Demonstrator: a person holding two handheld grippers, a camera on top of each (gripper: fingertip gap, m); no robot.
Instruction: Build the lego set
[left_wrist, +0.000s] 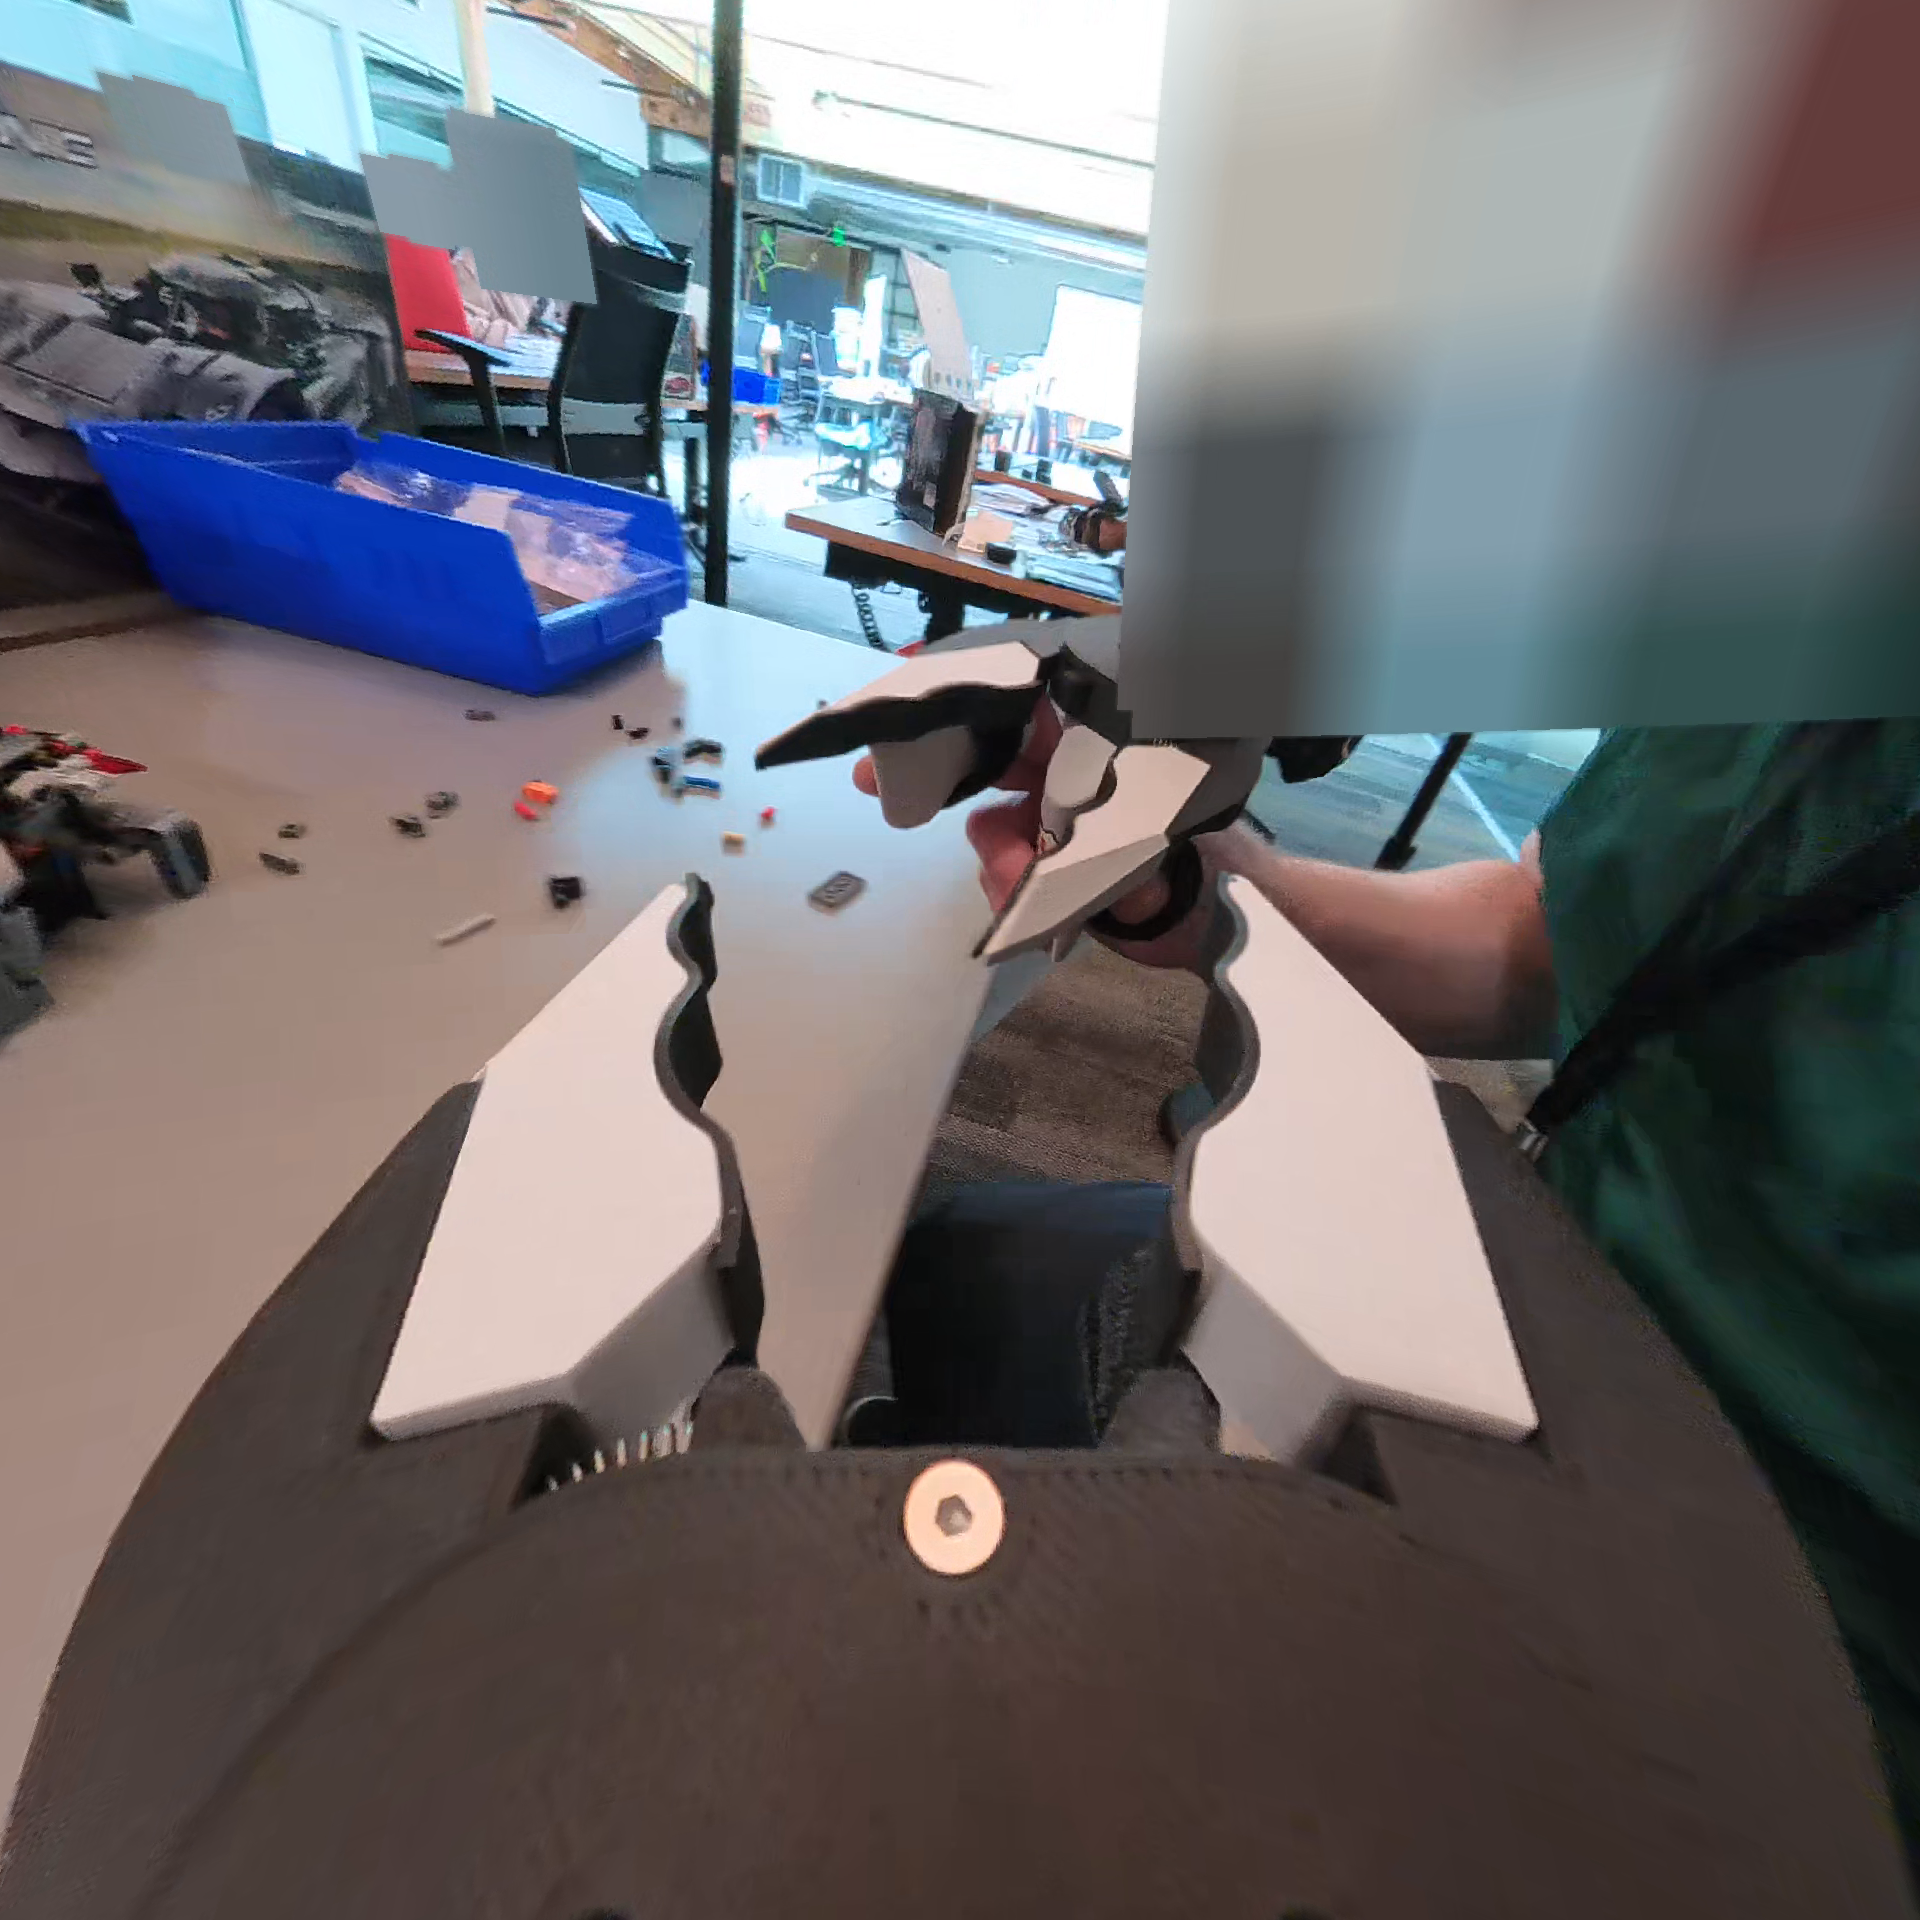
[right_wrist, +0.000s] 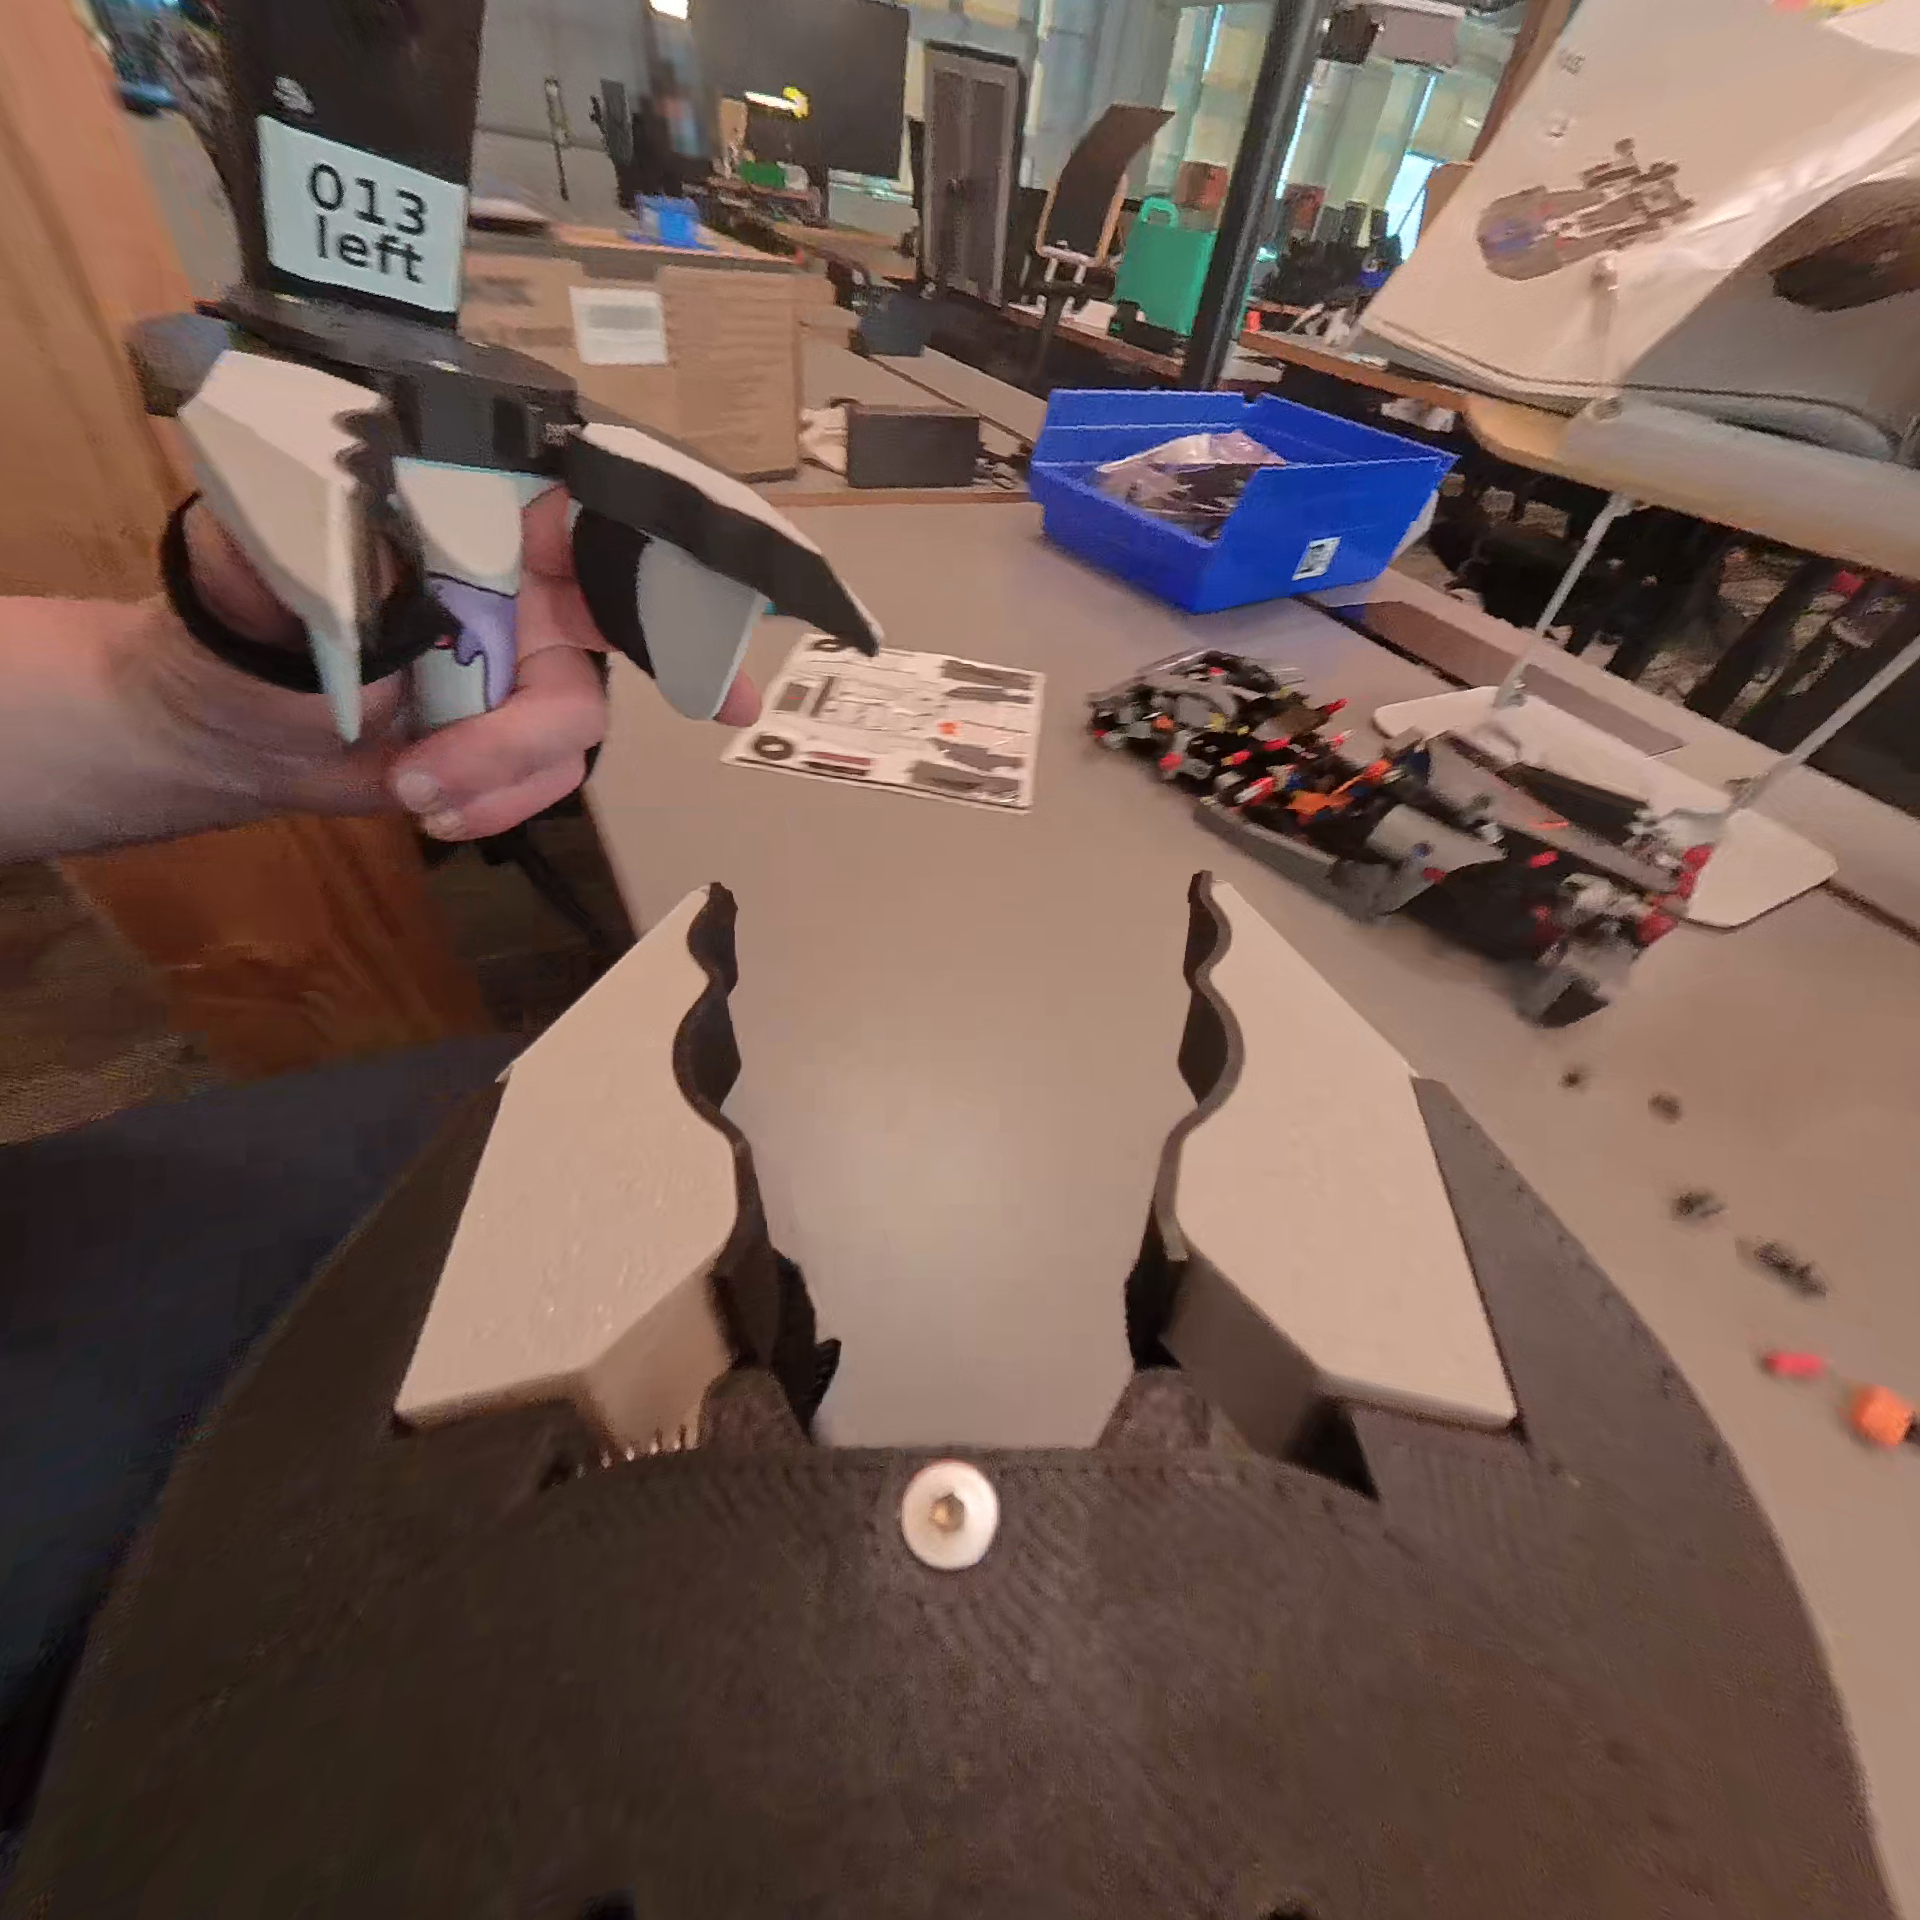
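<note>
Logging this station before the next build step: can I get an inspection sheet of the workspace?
Surface: grey table, bare in front of the right gripper.
Job's things: part-built lego model; sticker sheet flat beside it; loose lego pieces scattered.
Clutter: blue bin holding plastic bags, at the far edge.
Grippers: left gripper open, empty; right gripper open, empty.
Cables: nothing seen on the table.
Surroundings: open office with desks and chairs; instruction booklet propped on a stand.
</note>
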